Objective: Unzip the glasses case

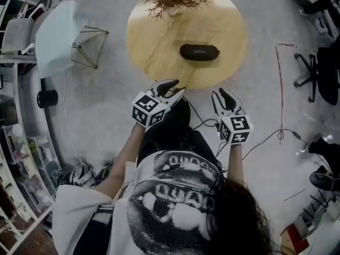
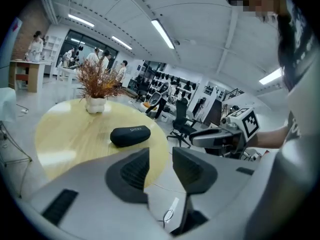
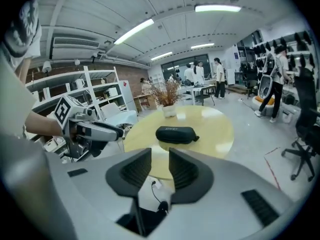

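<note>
A black zipped glasses case (image 1: 199, 52) lies near the middle of the round wooden table (image 1: 154, 47); it also shows in the left gripper view (image 2: 130, 135) and the right gripper view (image 3: 175, 134). Both grippers hover short of the table's near edge, apart from the case. My left gripper (image 1: 172, 89) is open, and its jaws (image 2: 161, 166) have nothing between them. My right gripper (image 1: 223, 97) is open too, with a narrow empty gap (image 3: 159, 170). Each gripper sees the other off to its side: the right one (image 2: 215, 140), the left one (image 3: 100, 131).
A white vase of dried twigs (image 1: 171, 1) stands at the table's far edge. A pale blue chair (image 1: 58, 36) is at the left, and a black office chair (image 1: 313, 73) at the right. Cables (image 1: 207, 122) run on the floor under my hands.
</note>
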